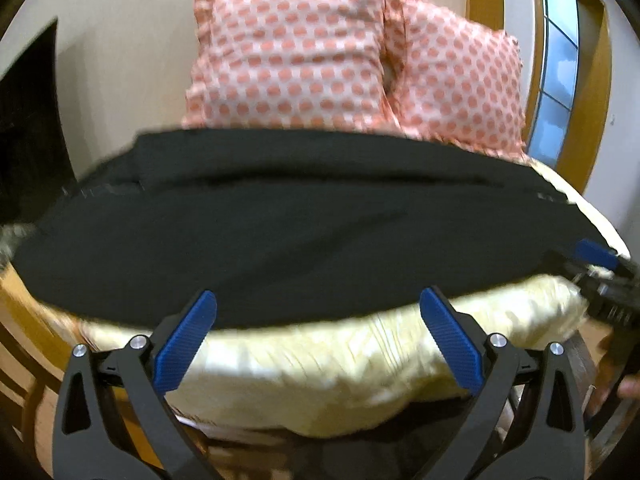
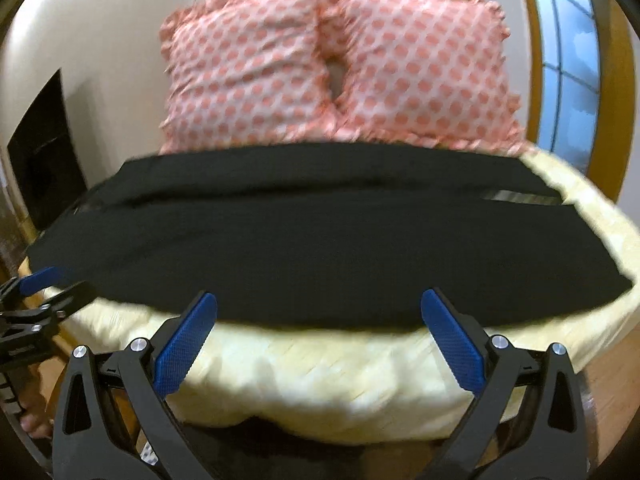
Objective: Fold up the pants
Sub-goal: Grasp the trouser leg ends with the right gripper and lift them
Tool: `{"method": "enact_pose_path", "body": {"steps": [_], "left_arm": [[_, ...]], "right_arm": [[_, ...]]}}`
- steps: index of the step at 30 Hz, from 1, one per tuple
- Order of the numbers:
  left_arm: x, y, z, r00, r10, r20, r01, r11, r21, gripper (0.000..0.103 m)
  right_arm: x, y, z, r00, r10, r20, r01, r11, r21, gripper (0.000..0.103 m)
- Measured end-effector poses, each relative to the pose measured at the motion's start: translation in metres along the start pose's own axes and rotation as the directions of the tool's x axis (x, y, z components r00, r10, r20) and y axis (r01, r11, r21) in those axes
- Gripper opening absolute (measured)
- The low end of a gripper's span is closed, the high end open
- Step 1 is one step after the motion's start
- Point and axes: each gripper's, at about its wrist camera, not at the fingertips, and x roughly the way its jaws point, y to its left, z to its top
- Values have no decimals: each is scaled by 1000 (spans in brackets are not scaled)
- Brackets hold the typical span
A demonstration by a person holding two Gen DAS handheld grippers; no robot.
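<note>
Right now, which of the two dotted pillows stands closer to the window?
The right pillow: its edge reaches almost to the window, while the left pillow sits toward the dark opening.

Polka-dot pillows [image 1: 288, 52] motion-blurred, their lower edges hidden behind black pants [image 1: 280, 232], right gripper [image 1: 600, 268] cut off at frame edge

- A pale yellow bedspread [image 1: 320, 356] covered the bed; its surface looked quilted, though blur hid the detail.
- Two pillows with orange dots stood at the head, touching each other: one [image 2: 244, 76] left, the other [image 2: 424, 68] right.
- A cream wall [image 2: 100, 40] rose behind them.
- A window [image 1: 558, 68] with a wooden frame stood at right.
- A dark opening [image 1: 28, 120] showed at left.
</note>
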Motion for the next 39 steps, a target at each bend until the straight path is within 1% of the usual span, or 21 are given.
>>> {"method": "enact_pose_path", "body": {"steps": [3,6,10,13,15,16,17,19,21,22,23,26,28,29,30,31,32,34,36,38,39], "left_arm": [[6,5,26,999,31,40,-31,1000,1,101],[22,11,50,996,82,43,-82,997,-3,101],[53,19,85,987,155,46,-155,988,-3,101],[75,29,104,983,182,36,-181,983,-34,101],[90,37,115,983,181,18,-180,981,-67,101],[96,40,118,983,184,14,-182,980,-79,101],[105,45,122,981,195,8,-193,976,-96,101],[114,50,125,978,209,3,-207,972,-106,101],[126,55,126,975,222,-10,-222,969,-111,101],[130,56,126,974,224,-16,-225,968,-112,101],[133,57,125,974,226,-21,-227,968,-110,101],[140,60,122,972,231,-29,-233,966,-108,101],[145,60,121,972,232,-38,-234,967,-103,101],[148,60,121,972,229,-45,-232,968,-100,101],[150,60,120,974,223,-50,-227,969,-97,101],[151,60,119,974,220,-54,-224,970,-96,101],[152,60,119,975,215,-58,-220,971,-94,101],[154,60,119,976,210,-63,-215,972,-97,101],[152,61,119,976,211,-54,-216,971,-106,101],[148,61,118,976,212,-46,-216,970,-110,101],[146,61,118,976,212,-43,-216,970,-112,101]], "right_arm": [[8,-28,36,997,-79,17,78,996,46,102],[30,-63,71,989,-145,-1,144,983,114,102],[77,-118,118,964,-262,-48,267,945,191,102],[120,-162,148,927,-360,-108,376,888,264,102],[158,-193,169,889,-427,-166,458,838,297,94],[169,-202,175,876,-444,-187,481,823,302,89],[188,-216,182,858,-463,-223,513,799,314,87],[220,-240,191,837,-465,-288,544,763,349,80],[252,-262,195,807,-467,-361,585,710,391,74],[264,-270,196,793,-471,-388,605,689,400,73],[278,-279,198,770,-480,-420,632,661,404,72],[303,-295,196,725,-493,-481,684,597,419,71],[318,-300,194,678,-519,-520,728,571,379,66],[319,-300,194,665,-545,-511,741,567,361,63],[319,-300,194,644,-570,-510,759,557,337,50],[318,-300,193,636,-583,-506,767,551,329,37],[314,-303,190,643,-578,-502,762,551,341,34],[306,-309,185,669,-559,-490,741,555,377,19],[293,-312,180,703,-533,-470,709,573,412,12],[276,-315,173,761,-481,-435,648,593,478,7],[268,-312,171,780,-468,-416,625,603,495,5]]}}
